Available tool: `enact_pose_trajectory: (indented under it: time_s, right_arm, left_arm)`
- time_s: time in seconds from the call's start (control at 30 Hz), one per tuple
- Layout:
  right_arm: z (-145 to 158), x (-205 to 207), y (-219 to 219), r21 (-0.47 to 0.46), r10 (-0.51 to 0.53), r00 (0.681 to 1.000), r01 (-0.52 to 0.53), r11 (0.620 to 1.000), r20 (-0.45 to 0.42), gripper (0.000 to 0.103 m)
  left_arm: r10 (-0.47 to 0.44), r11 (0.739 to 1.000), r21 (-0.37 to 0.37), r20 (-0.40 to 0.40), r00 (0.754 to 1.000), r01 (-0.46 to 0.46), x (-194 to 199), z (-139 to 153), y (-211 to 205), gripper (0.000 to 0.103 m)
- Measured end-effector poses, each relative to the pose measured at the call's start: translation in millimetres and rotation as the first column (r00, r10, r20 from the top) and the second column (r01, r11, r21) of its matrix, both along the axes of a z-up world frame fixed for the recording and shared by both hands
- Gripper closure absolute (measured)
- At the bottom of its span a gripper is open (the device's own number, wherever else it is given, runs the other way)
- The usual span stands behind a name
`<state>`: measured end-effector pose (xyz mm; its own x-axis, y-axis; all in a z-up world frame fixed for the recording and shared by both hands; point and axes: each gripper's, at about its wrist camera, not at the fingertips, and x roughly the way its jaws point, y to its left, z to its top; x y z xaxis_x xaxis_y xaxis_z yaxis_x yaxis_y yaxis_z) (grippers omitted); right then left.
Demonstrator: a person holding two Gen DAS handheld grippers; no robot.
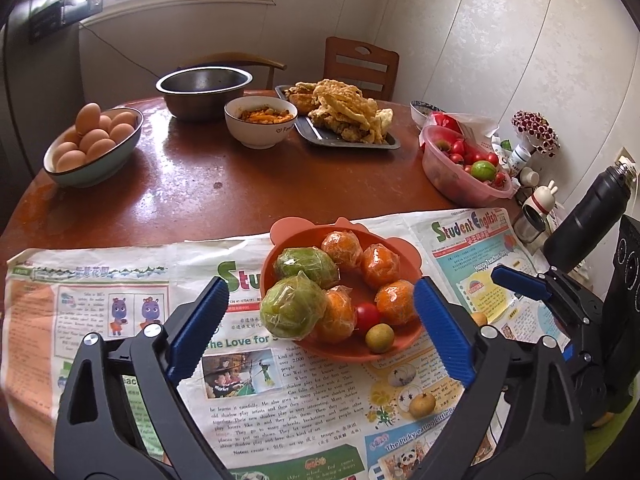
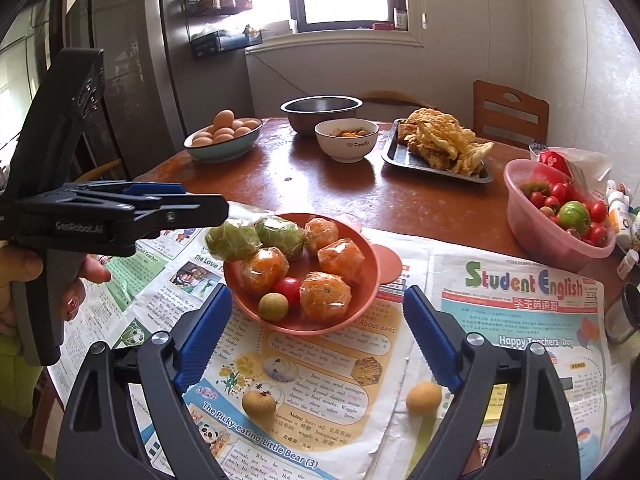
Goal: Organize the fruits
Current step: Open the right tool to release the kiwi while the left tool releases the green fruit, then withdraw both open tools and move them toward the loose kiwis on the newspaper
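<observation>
An orange bear-eared bowl point(image 1: 404, 342) point(image 2: 362, 258) on newspaper holds wrapped oranges point(image 1: 380, 266) point(image 2: 325, 294), two wrapped green fruits point(image 1: 292, 306) point(image 2: 234, 240), a cherry tomato point(image 1: 367, 316) point(image 2: 288, 288) and a longan point(image 1: 379, 338) point(image 2: 273, 307). One green fruit hangs over the bowl's rim. Two loose longans point(image 2: 259, 402) point(image 2: 423, 399) lie on the newspaper in front of the bowl; one shows in the left wrist view point(image 1: 423, 405). My left gripper point(image 1: 320, 304) is open and empty, its fingers either side of the bowl. My right gripper point(image 2: 318, 308) is open and empty above the loose longans.
A pink tub point(image 1: 460, 188) point(image 2: 528, 220) of cherry tomatoes stands at the right. A bowl of eggs point(image 1: 120, 152) point(image 2: 240, 148), a steel bowl point(image 1: 200, 98), a white food bowl point(image 1: 260, 132) and a tray of fried food point(image 1: 352, 142) stand further back. A black bottle point(image 1: 588, 212) is at the right edge.
</observation>
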<state>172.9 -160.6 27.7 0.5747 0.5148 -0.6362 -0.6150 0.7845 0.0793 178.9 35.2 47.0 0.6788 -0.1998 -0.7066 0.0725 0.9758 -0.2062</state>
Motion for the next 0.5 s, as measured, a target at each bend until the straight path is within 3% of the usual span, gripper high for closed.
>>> enact_pose_trajectory:
  time_s: [0.5]
  right_arm:
    - [19,-11,-28,0.019,-0.043,0.998,0.042,0.999,0.042,0.012]
  left_arm:
    - [-0.002,1.0,0.015,0.037,0.999,0.001,-19,17,-16,0.01]
